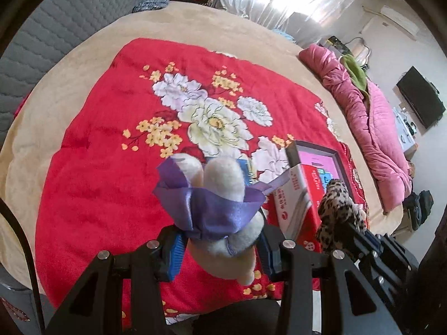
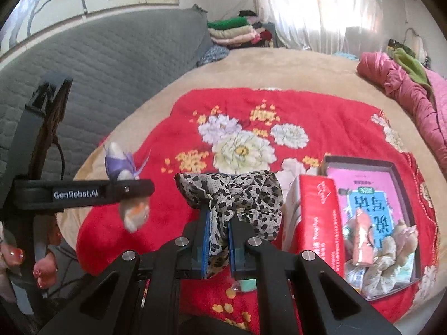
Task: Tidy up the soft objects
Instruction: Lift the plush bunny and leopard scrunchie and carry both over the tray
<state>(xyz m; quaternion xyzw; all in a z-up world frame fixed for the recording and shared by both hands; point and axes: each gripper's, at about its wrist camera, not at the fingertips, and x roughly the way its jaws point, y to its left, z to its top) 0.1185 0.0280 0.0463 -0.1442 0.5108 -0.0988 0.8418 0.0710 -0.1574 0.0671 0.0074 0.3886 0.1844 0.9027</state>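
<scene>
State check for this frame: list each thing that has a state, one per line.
left gripper: shut on the plush toy
plush toy: held off the bed, purple ribbon wrapped around it
right gripper: shut on the leopard-print cloth
leopard-print cloth: bunched, lifted
dark tray box: open, holding soft items
red carton: upright beside the tray box

A home bedroom, seemingly: bed (image 1: 69, 89) with floral red blanket (image 1: 111, 167), folded quilts (image 2: 234, 30), curtains (image 2: 321, 8).

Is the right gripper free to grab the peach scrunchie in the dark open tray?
Probably not yet: the right gripper is shut on the leopard-print cloth; the peach scrunchie lies uncovered in the tray.
</scene>
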